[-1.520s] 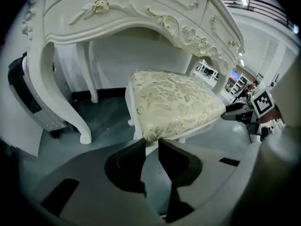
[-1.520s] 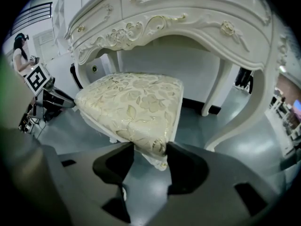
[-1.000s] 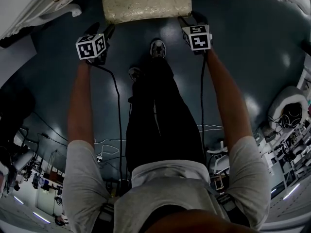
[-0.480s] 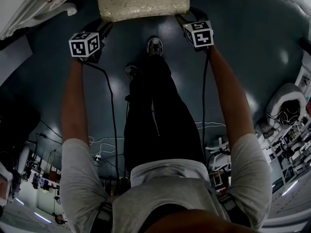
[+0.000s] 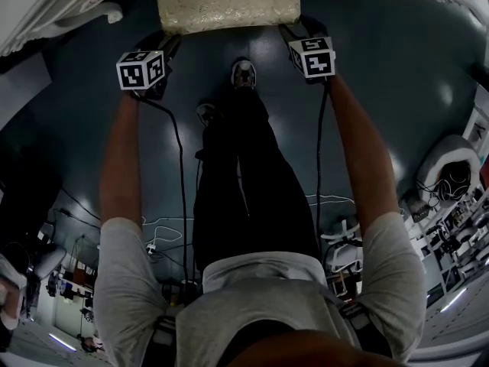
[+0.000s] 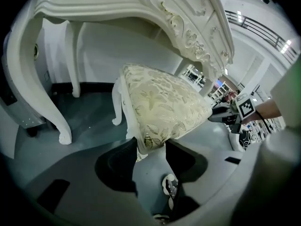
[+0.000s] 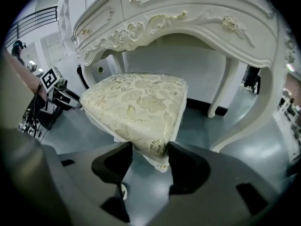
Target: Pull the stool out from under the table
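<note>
The left gripper [image 6: 150,142] has the stool [image 6: 160,102] by its front left corner: the jaws are closing, and the padded corner already fills the gap between them with both pads touching it. The right gripper [image 7: 150,147] is closing in the same way on the stool's front right corner. The stool's front edge therefore runs crosswise from one gripper to the other, neither hand is nearer than the other, and the free way out is straight back from that edge toward the person's shoes [image 5: 243,73]. Behind that edge the seat reaches in beneath the table [image 6: 141,8]. Compared with a second ago, the stool appears unmoved and both grippers have barely shifted; only the left jaws have clearly narrowed.
</note>
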A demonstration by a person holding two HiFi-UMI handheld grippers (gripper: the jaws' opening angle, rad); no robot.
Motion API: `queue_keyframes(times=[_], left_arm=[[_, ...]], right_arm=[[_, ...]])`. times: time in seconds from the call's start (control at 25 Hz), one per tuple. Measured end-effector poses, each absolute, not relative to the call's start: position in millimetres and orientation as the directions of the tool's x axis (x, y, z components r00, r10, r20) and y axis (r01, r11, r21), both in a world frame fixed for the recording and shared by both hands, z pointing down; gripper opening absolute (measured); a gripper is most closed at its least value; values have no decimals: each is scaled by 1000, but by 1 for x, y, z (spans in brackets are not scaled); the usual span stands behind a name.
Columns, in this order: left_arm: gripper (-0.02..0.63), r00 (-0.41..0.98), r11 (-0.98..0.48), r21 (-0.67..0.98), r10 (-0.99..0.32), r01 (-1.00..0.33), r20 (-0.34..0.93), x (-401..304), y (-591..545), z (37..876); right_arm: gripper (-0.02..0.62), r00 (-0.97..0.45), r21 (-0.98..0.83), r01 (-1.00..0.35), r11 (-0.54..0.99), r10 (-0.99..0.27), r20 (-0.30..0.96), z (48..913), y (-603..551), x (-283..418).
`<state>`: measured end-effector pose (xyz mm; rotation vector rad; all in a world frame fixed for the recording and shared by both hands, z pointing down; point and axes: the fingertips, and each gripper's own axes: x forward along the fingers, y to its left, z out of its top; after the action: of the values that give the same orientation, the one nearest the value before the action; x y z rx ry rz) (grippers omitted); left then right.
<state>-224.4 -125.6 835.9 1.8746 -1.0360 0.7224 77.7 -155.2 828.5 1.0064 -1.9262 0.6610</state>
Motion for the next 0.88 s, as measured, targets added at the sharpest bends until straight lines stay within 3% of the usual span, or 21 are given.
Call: queue_keyframes(times=[0.88], left_arm=[[187, 470, -266, 395, -351, -879, 810, -217, -80, 837]], right_arm=[[241, -296, -51, -848, 527, -393, 871, 829, -115, 83]])
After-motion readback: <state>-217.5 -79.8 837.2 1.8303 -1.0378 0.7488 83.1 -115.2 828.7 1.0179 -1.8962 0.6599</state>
